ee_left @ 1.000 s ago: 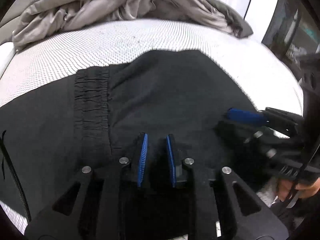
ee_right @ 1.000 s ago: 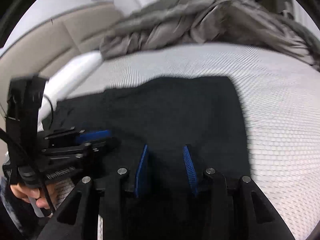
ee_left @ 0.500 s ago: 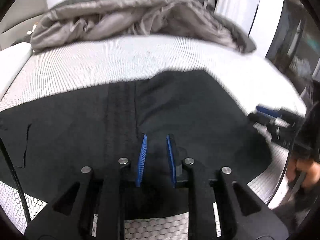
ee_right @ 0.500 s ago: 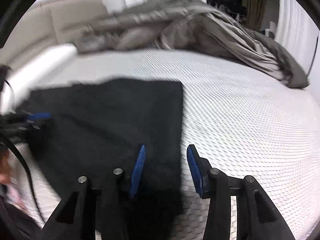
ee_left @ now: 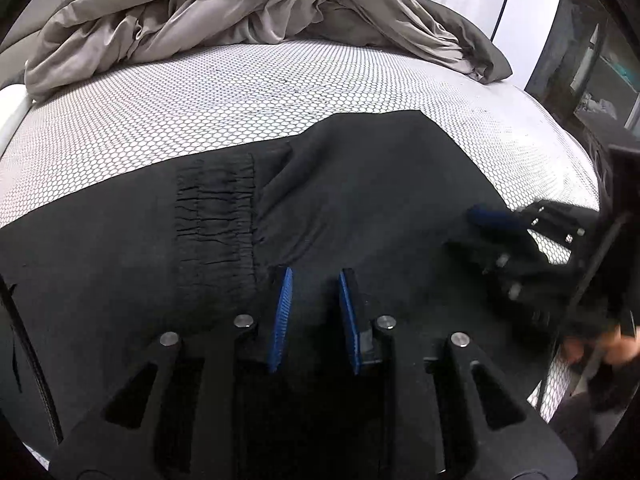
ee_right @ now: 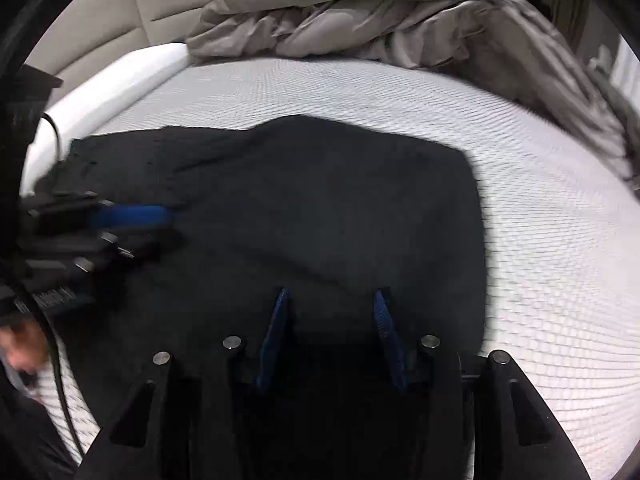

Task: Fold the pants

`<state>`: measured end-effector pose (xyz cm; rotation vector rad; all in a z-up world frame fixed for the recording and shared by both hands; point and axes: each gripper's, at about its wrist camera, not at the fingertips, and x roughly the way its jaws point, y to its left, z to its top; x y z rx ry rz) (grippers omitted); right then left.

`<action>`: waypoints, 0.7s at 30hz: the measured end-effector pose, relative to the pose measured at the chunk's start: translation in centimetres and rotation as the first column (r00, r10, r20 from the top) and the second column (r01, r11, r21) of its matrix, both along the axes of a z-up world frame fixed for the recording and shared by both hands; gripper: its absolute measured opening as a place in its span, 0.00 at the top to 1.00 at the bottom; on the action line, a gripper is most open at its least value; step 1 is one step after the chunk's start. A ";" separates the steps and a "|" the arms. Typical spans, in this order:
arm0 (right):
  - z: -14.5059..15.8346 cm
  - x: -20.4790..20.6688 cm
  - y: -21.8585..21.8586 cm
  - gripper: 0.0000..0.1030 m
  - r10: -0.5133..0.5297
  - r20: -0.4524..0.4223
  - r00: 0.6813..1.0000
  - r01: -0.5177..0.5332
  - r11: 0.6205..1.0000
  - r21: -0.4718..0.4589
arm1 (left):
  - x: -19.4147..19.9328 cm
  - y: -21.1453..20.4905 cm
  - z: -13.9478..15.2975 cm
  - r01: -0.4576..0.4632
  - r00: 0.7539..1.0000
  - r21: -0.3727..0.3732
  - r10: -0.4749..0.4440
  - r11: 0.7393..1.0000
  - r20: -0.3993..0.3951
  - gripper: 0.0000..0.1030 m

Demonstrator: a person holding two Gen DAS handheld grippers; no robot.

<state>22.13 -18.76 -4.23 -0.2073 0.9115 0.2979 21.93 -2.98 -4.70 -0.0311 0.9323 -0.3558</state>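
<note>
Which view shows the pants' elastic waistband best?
Left wrist view: the gathered elastic waistband shows sharp on the black pants. The right wrist view is blurred; the pants show there as dark cloth, no gathers readable.

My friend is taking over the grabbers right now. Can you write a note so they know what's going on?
Left gripper: jaws a little apart and just been opening, over the black pants, nothing pinched.
Right gripper: jaws open, over the pants too, holding nothing.
Pants lie on the white mattress, one end already folded over the waistband.
Left to do: fold again, smooth flat.
</note>
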 end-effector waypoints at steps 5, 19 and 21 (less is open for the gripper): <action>0.4 0.4 -3.0 0.56 -0.128 0.008 0.992 0.129 0.990 -0.060 | -0.3 0.5 0.5 -0.003 1.000 0.012 0.003 1.000 -0.011 0.78; 0.1 3.6 0.8 0.55 0.028 -0.021 0.999 -0.029 0.998 -0.060 | 1.9 0.4 0.0 -0.022 0.998 -0.078 0.018 0.997 -0.053 0.79; 0.4 3.5 -1.8 0.54 -0.059 0.014 0.998 0.060 0.988 -0.143 | 1.7 1.0 -0.1 -0.018 0.998 -0.084 0.013 0.996 -0.057 0.79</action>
